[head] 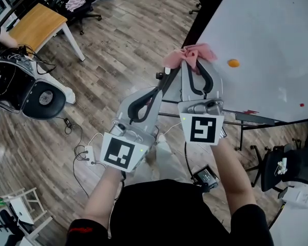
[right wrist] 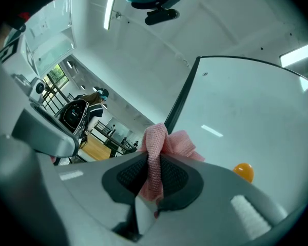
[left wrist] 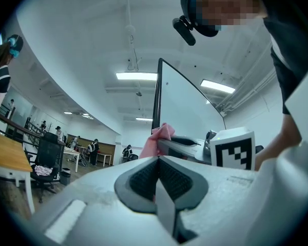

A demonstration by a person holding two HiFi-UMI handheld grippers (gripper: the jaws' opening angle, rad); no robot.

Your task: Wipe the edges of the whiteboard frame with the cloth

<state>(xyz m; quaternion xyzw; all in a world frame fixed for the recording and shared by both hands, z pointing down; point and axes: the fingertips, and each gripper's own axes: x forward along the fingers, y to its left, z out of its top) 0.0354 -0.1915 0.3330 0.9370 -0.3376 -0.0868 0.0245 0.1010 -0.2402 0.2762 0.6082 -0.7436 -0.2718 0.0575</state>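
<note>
Whiteboard (head: 267,40) fills far right; its black frame edge (head: 206,12) runs down its left side. Left gripper (head: 161,83) sits near that edge, jaws pressed together w/ nothing btwn. Right gripper (head: 198,70) beside it pinches the pink cloth (head: 187,56), which is at the frame edge. Orange dot (head: 233,63) on board, right of cloth.

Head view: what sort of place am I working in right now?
Probably an open-plan office or lab: a large white whiteboard on a black frame, a black office chair, and a light wooden desk on a wood-plank floor.
</note>
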